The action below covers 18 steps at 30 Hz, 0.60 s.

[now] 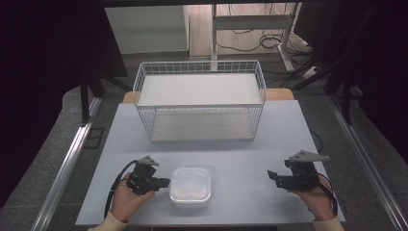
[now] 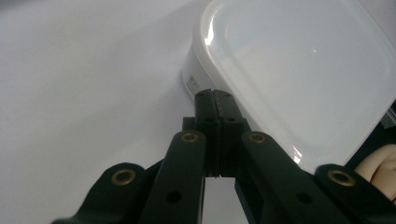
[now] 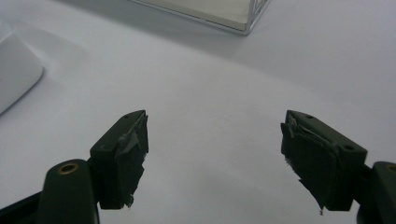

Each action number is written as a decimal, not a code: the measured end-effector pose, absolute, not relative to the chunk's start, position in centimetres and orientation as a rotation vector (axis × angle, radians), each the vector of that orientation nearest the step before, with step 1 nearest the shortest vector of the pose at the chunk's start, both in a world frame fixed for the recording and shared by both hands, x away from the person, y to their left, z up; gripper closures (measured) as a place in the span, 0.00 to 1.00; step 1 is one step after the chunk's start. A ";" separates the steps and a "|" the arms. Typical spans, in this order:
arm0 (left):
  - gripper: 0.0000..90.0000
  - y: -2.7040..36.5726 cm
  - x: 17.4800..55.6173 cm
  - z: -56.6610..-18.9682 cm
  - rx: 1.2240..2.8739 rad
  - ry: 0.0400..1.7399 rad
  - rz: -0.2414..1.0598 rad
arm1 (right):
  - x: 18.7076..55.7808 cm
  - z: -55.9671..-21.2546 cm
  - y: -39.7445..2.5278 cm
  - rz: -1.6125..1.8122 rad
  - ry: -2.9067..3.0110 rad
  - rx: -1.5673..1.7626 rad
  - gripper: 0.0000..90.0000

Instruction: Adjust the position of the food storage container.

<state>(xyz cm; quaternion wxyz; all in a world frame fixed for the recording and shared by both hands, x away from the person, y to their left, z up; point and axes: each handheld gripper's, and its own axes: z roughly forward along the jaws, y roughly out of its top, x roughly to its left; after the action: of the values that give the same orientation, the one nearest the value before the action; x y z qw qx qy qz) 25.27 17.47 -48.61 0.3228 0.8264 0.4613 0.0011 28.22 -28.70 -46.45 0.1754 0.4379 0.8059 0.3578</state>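
Observation:
A white square container (image 1: pixel 191 186) with a translucent lid sits near the table's front edge, between my two grippers. My left gripper (image 1: pixel 166 182) is just left of it, with the jaws pressed together and nothing visible between them. In the left gripper view the shut tips (image 2: pixel 215 95) rest by the rim of the container (image 2: pixel 299 70); I cannot tell whether they touch it. My right gripper (image 1: pixel 272 176) is well off to the container's right, above bare table. Its jaws (image 3: pixel 215 135) stand wide open and hold nothing. The container's corner (image 3: pixel 14 70) shows far left in that view.
A white wire basket rack (image 1: pixel 199 101) with two shelves stands at the back middle of the grey table (image 1: pixel 269 139); its lower corner (image 3: pixel 224 14) appears in the right gripper view. A person's hand (image 2: pixel 378 168) is at the right edge of the left gripper view.

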 end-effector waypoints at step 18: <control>1.00 17.9 22.1 -48.1 2.176 1.139 -0.017 | 28.1 -46.3 -28.8 1.016 2.272 1.243 0.26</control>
<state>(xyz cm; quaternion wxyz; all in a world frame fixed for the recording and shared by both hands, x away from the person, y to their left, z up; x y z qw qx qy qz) 22.05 17.87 -48.11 0.3359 0.8344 0.4369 -0.0067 28.09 -28.77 -46.28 0.1787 0.4395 0.8036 0.3593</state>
